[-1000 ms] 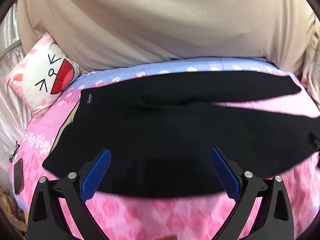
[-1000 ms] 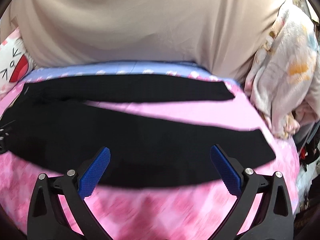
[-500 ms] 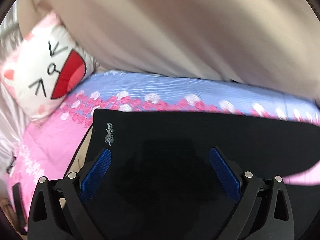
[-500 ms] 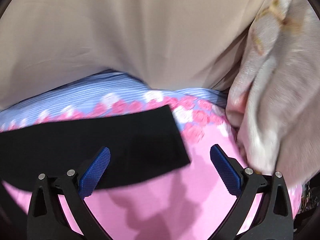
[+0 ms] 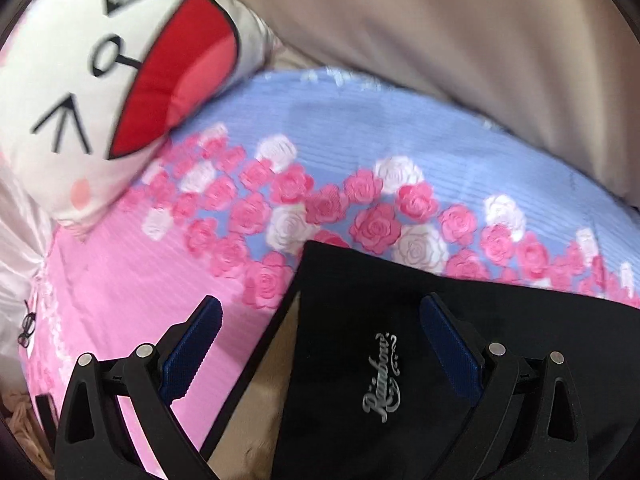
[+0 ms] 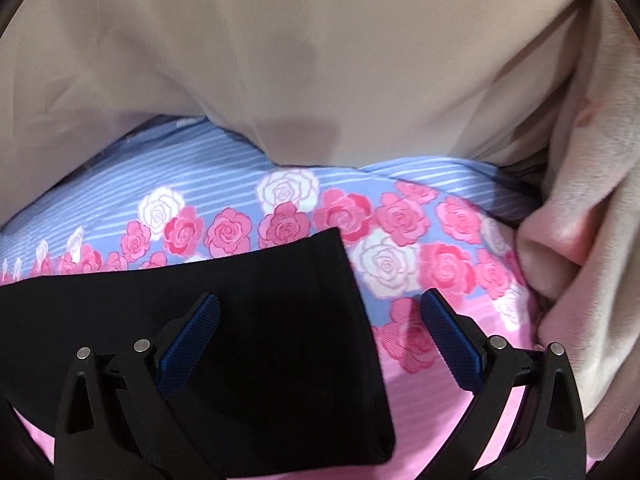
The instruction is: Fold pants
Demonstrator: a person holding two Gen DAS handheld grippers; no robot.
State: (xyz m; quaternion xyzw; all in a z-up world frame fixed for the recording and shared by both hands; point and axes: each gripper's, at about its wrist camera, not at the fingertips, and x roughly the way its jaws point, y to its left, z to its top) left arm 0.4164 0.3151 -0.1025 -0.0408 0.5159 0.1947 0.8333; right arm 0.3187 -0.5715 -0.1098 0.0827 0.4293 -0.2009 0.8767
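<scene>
Pants [image 5: 460, 360] lie flat on rose-print sheet [image 5: 120, 280], first fold not begun. Left gripper [image 5: 320, 344], jaws apart, straddles waist corner near logo [image 5: 380, 380]; right gripper [image 6: 320, 336], jaws apart, straddles leg hem [image 6: 280, 300]. Next, likely: clamp both far corners, carry them over. Count: one pants, two grippers, one cat pillow [image 5: 100, 80] beyond waist

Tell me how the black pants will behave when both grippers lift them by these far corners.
The black pants lie flat and thin, so they are probably floppy and will drape. The hem looks light. On the smooth bedspread they likely slide easily.
</scene>
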